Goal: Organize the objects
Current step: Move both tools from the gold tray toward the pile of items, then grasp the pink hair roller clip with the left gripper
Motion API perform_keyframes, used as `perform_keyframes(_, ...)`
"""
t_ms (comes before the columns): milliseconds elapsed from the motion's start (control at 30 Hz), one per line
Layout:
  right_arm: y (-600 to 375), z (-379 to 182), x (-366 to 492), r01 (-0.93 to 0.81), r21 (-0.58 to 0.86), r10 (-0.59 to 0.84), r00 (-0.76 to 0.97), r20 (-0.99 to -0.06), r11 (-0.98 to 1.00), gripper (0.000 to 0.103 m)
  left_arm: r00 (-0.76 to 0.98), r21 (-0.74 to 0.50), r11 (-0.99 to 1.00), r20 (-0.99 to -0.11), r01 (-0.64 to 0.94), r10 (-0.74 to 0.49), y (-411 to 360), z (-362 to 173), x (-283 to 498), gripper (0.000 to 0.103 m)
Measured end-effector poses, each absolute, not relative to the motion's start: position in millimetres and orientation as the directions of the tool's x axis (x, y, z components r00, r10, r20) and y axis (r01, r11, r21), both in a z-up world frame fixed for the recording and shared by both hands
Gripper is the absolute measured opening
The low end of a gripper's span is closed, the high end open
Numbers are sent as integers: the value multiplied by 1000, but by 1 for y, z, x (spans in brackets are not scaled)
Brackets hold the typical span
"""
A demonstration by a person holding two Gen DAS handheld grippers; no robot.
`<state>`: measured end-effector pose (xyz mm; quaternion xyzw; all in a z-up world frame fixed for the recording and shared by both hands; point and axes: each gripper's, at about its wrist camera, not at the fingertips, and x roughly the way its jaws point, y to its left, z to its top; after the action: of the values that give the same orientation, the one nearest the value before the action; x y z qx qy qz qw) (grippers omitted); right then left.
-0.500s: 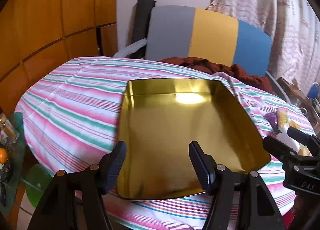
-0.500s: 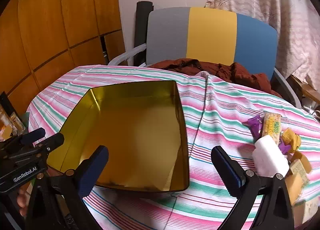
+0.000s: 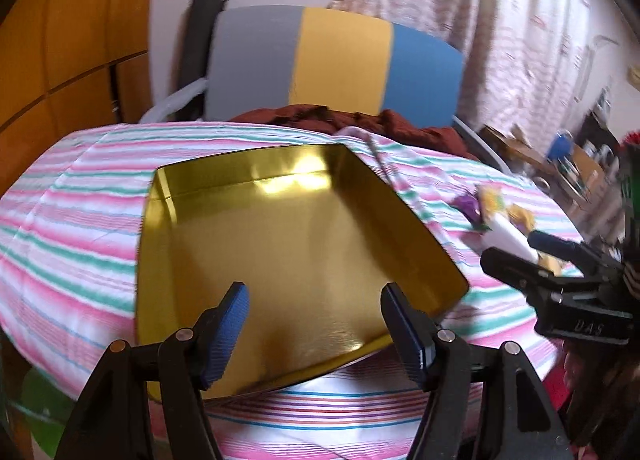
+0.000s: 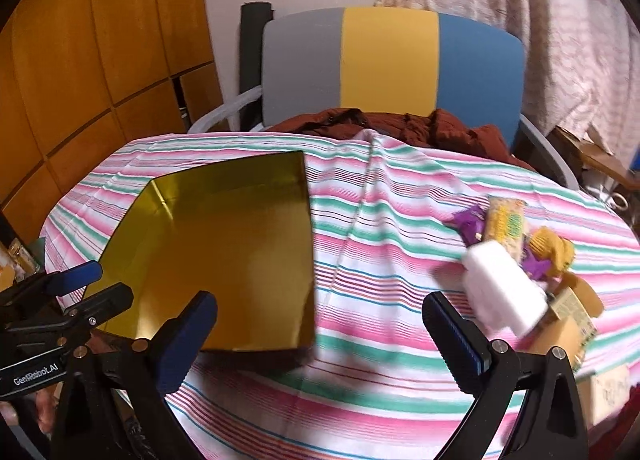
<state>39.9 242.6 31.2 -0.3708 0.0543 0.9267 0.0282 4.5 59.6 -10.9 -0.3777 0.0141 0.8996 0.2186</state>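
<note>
Snack pile (image 4: pixel 532 260) — blurred, indistinct

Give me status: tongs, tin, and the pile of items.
Both tongs open, empty: left tongs over gold tin, right tongs above striped cloth. Tin empty. White foam block and small packets still piled right. Path clear.

A tin (image 4: pixel 224 260) sits on the tabletop (image 4: pixel 380 260), left of a heap of small things (image 4: pixel 520 256); a chair (image 4: pixel 392 63) stands behind.
</note>
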Motion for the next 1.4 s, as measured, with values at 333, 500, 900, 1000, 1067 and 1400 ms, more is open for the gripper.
perform_keyframes(333,350,64,96,-308,99,142,-669,-729,-946,103,-476,-149,-752,-691,-642,544,128,-6,14,77)
perform_keyframes(500,416,74,137,-483,79,269,-608,-747,-872,103,-363,-152,-636,-712,-757,601,178,-12,24,82)
perform_keyframes(900,489,65,189,-648,132,326,-537,-778,-750,103,-88,-177,-335,-760,-925,643,307,-31,74,82)
perform_keyframes(1000,493,59,191,-648,145,314,-537,-783,-748,103,-9,-217,-269,-762,-938,648,334,-35,87,82)
perform_keyframes(1067,496,57,193,-649,154,308,-540,-783,-745,103,25,-237,-247,-767,-940,642,346,-38,91,82)
perform_keyframes(1400,510,53,202,-662,171,305,-539,-785,-730,103,212,-395,-205,-784,-896,584,401,-69,93,85)
